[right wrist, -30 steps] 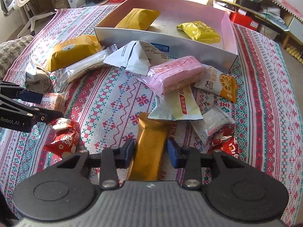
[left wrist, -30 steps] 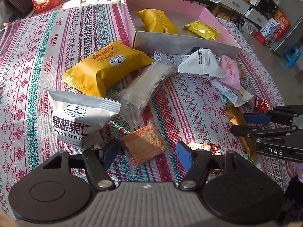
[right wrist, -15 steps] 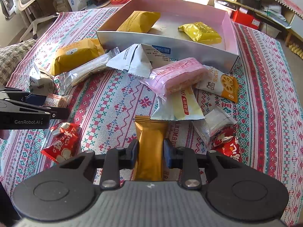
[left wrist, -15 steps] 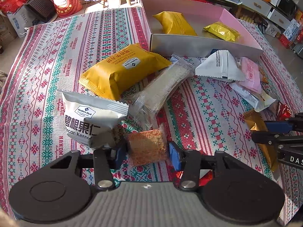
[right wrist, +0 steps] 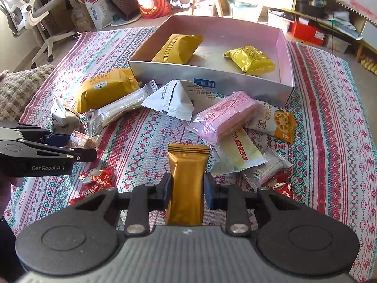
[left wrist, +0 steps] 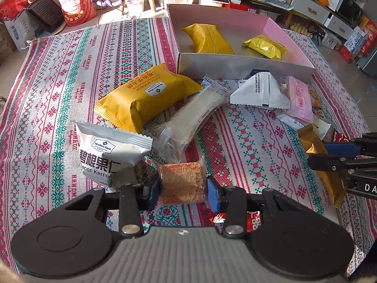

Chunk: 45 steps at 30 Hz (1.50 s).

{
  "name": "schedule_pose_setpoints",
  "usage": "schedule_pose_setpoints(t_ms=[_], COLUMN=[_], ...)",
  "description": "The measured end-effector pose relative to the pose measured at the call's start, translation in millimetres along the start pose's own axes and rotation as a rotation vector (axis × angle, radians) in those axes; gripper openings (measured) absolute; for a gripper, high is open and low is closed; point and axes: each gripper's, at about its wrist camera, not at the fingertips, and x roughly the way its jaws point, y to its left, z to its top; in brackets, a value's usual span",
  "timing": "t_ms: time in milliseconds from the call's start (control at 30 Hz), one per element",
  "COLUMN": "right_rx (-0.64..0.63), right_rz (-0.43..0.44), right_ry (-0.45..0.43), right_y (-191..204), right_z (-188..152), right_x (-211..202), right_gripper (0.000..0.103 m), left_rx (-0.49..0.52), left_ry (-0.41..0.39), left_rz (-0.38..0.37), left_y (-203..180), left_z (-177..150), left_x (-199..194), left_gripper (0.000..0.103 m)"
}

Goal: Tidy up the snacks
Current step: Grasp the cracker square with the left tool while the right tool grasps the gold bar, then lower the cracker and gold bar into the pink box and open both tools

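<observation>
- A clear-wrapped orange crispy snack square [left wrist: 181, 182] sits pinched between the blue pads of the left gripper [left wrist: 182, 188], both pads touching its sides, low over the patterned tablecloth [left wrist: 247, 146].
- The right gripper [right wrist: 186, 188] clamps a gold foil bar [right wrist: 187, 179] between its narrow-set fingers, the bar's crimped end pointing toward 12 o'clock.
- At 10 o'clock from the snack square stands a white Member's Mark pecan kernel pouch [left wrist: 108, 153], just beside the left finger.
- Farther out at 11 o'clock lies a yellow waffle sandwich pack [left wrist: 146, 96], touching a long clear-wrapped pale bar [left wrist: 195, 115] at 12 o'clock.
- At 1 o'clock, a white triangular pouch [left wrist: 259, 89] and a pink packet [left wrist: 299, 99] rest against the near wall of an open pink-lined box [left wrist: 235, 66].
- Inside the box lie a mustard-yellow pack [left wrist: 207, 39] and a smaller bright-yellow packet [left wrist: 265, 46], well apart.
- In the right wrist view, red-wrapped candies [right wrist: 96, 181] lie at 9 o'clock from the gold bar.
</observation>
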Motion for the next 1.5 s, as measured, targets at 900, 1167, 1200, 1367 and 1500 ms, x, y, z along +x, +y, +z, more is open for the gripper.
schedule_pose_setpoints(t_ms=[900,1167,1200,1367,1500], right_rx=[0.227,0.237,0.232,0.237,0.248], right_rz=[0.031,-0.013,-0.030,-0.066,-0.090], right_ry=[-0.241,-0.289,-0.285,-0.267,-0.245], right_y=[-53,-78,-82,-96,-104], right_z=[78,103,106,117,122], right_x=[-20,-3,1,21,37], right_gripper=[0.026,0.026,0.026,0.026,0.026], left_rx=[-0.052,0.037,0.044,0.077,0.109], left_ry=[-0.208,-0.246,-0.244,-0.230,-0.216], left_rz=[-0.130,-0.142,-0.143,-0.132,-0.100], left_y=[-24,-54,-58,-72,-78], left_z=[77,111,114,127,133], left_x=[-17,11,15,38,52], left_gripper=[0.048,0.048,0.048,0.048,0.048])
